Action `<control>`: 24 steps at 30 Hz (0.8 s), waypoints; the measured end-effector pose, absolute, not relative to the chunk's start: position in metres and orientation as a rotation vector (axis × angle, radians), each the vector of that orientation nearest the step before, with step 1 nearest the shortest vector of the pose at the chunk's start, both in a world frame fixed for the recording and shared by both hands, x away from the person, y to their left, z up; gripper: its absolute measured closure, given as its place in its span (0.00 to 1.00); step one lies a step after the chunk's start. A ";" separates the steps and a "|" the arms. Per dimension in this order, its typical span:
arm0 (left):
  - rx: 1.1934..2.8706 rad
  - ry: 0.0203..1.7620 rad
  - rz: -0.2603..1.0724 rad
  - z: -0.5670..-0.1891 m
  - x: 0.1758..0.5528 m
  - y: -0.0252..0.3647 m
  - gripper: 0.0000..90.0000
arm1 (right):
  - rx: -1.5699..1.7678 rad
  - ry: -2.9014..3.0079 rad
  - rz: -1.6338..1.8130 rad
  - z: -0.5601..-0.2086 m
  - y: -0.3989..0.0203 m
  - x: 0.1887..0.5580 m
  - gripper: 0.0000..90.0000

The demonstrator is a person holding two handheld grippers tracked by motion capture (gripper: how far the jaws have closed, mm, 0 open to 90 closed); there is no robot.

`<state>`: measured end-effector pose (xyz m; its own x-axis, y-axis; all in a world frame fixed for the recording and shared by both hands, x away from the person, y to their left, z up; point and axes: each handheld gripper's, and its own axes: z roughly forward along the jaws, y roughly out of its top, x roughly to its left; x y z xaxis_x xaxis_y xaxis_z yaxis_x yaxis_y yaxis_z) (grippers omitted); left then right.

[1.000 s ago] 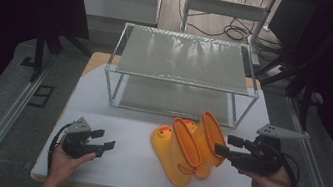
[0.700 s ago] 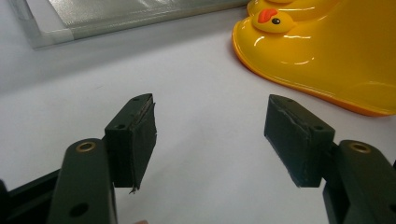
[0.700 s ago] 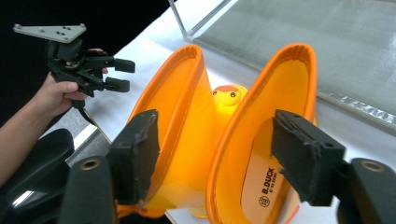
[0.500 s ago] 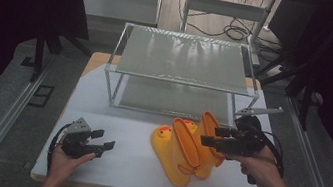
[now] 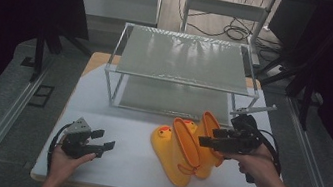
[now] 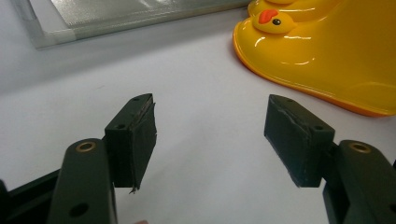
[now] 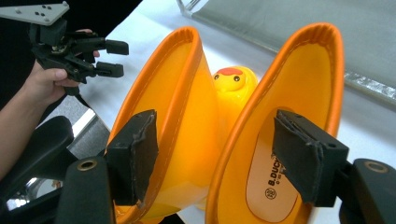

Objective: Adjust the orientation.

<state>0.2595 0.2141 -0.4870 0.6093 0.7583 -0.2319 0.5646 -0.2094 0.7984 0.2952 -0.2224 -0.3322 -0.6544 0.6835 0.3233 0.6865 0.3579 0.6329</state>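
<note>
- Yellow boots [image 5: 186, 150], a pair with duck faces, lying side by side near the tabletop's [image 5: 117, 167] front edge, right of middle, just in front of the rack [image 5: 185, 61].
- Right gripper [image 5: 206, 141] at the boot openings, jaws wide and just opened further; adjoining shaft walls between the pads, not yet pinched.
- Left gripper [image 5: 104, 145] near the front left corner, jaws apart and empty.
- Best pushed deeper before closing, so both walls get clamped together and neither boot slips.
</note>
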 end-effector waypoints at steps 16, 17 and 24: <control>1.898 1.057 0.260 -0.488 0.259 0.214 0.38 | -1.266 -2.603 -1.108 -0.338 -0.206 0.298 0.33; 1.898 1.057 0.261 -0.488 0.259 0.214 0.38 | -1.266 -2.608 -1.096 -0.339 -0.205 0.298 0.34; 1.899 1.058 0.260 -0.488 0.260 0.214 0.38 | -1.270 -2.630 -1.010 -0.344 -0.198 0.301 0.35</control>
